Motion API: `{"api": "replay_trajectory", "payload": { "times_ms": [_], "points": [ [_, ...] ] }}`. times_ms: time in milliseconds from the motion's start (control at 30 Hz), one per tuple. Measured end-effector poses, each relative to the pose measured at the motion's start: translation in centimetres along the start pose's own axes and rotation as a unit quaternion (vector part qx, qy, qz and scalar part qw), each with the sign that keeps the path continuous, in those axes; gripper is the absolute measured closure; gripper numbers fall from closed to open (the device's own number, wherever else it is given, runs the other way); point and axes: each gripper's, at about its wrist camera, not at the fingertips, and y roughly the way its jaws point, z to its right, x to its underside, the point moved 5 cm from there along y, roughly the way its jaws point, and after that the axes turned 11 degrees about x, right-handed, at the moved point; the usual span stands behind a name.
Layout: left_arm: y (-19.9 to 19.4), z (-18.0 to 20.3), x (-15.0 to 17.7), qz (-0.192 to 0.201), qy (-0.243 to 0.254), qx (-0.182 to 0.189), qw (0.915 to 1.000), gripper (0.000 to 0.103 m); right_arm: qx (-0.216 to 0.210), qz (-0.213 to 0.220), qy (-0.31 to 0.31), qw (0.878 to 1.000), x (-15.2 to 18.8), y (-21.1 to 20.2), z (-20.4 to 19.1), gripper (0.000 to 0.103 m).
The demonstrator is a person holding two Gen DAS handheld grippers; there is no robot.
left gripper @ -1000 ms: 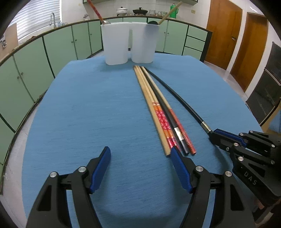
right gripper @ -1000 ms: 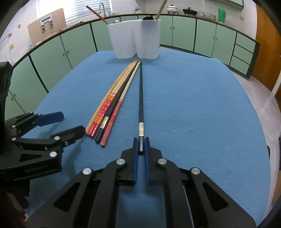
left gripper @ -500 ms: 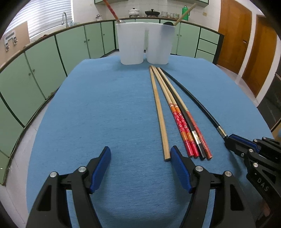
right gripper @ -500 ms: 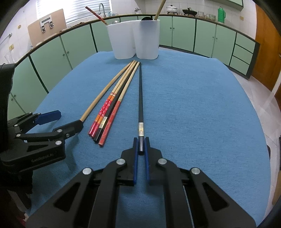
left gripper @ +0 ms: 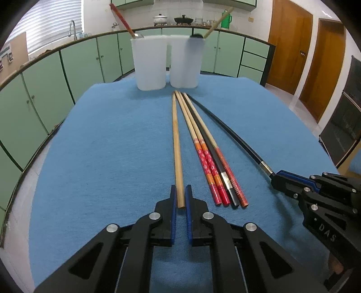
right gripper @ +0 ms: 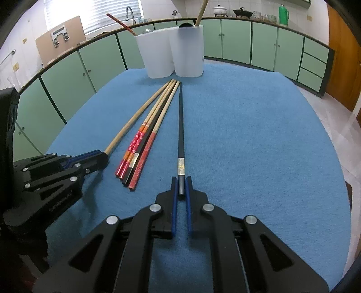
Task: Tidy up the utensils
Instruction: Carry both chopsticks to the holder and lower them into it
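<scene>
My left gripper (left gripper: 179, 198) is shut on the near end of a plain wooden chopstick (left gripper: 176, 144), which lies along the blue table. It also shows in the right wrist view (right gripper: 133, 122). My right gripper (right gripper: 180, 188) is shut on the near end of a black chopstick (right gripper: 181, 126) with a silver band; it also shows in the left wrist view (left gripper: 234, 135). Between them lie several chopsticks in a bundle (left gripper: 212, 162), red-patterned and black. A white two-part utensil holder (left gripper: 167, 64) stands at the far end, with a red-handled spoon (left gripper: 123, 19) and a wooden-handled utensil (left gripper: 217, 21) in it.
The blue cloth-covered table (left gripper: 101, 157) ends close on the left and right. Green cabinets (left gripper: 45, 90) curve round behind it. Wooden doors (left gripper: 291, 45) stand at the far right.
My left gripper has closed on the plain wooden chopstick, whose near end now lies apart to the left of the bundle. The right gripper stays shut on the black chopstick.
</scene>
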Motion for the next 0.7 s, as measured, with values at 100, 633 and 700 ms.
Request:
{"api": "replay_trajectory", "payload": {
  "times_ms": [100, 633, 700],
  "points": [
    [-1.6, 0.0, -1.1, 0.01, 0.007, -0.001, 0.9999, 0.096, -0.002, 0.013, -0.001, 1.0, -0.8, -1.2, 0.2, 0.097],
    [-11.2, 1.2, -11.2, 0.14, 0.06, 0.017, 0.9883, 0.096, -0.023, 0.129, -0.007, 0.991, -10.5, -9.9, 2.0, 0.097],
    [-11.7, 1.2, -12.2, 0.148, 0.067, 0.018, 0.9865, 0.096, -0.029, 0.139, -0.011, 0.99, -12.2, -10.8, 2.1, 0.097]
  ]
}}
